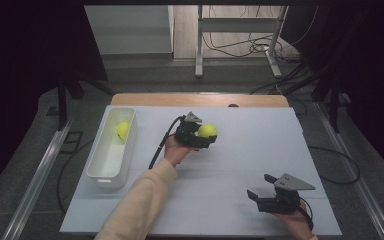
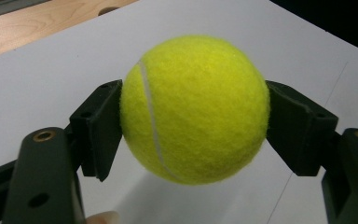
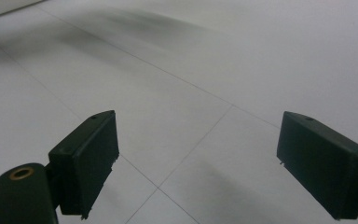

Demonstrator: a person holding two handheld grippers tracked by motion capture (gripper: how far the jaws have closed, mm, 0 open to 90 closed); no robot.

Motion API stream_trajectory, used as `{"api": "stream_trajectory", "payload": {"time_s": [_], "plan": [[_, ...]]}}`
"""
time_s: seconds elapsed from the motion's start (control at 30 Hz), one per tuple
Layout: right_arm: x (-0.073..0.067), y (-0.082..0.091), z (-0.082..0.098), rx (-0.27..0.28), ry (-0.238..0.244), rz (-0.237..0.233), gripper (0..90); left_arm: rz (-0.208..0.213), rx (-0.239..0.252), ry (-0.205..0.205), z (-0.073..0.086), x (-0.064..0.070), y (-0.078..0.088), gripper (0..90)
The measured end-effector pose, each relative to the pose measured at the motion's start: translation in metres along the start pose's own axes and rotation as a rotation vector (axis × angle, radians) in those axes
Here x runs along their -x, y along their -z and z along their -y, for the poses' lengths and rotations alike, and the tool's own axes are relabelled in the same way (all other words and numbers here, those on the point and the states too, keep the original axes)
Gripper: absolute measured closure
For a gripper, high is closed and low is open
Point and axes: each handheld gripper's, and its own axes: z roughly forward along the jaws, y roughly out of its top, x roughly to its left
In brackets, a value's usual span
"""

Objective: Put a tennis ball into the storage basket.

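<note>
White table; fuzzy yellow-green tennis ball point(image 2: 195, 109), white-seamed.

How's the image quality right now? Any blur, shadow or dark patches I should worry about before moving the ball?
High view: the surroundings are dark, but the white table is evenly lit. Left gripper view: the tennis ball is sharp, clamped in the left gripper, with a soft shadow underneath. Right gripper view: the open right gripper is crisp, with a smeared grey shadow on the far tabletop.
</note>
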Motion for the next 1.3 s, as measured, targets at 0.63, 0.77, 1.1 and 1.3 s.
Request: {"api": "stream_trajectory", "payload": {"time_s": [0.63,0.77,1.1,1.3], "plan": [[0.0,0.0,0.0,0.0,0.0,0.005,13.3,-0.002,0.028,0.004,0.007,-0.001,0.017,25.9],[0.0,0.0,0.0,-0.001,0.0,0.005,13.3,-0.004,0.033,0.005,0.008,-0.002,0.021,25.9],[0.0,0.0,0.0,-0.002,0.0,0.006,13.3,-0.002,0.047,0.005,0.01,-0.003,0.03,25.9],[0.0,0.0,0.0,-0.003,0.001,0.006,13.3,0.004,0.057,0.007,0.011,-0.004,0.036,25.9]]}}
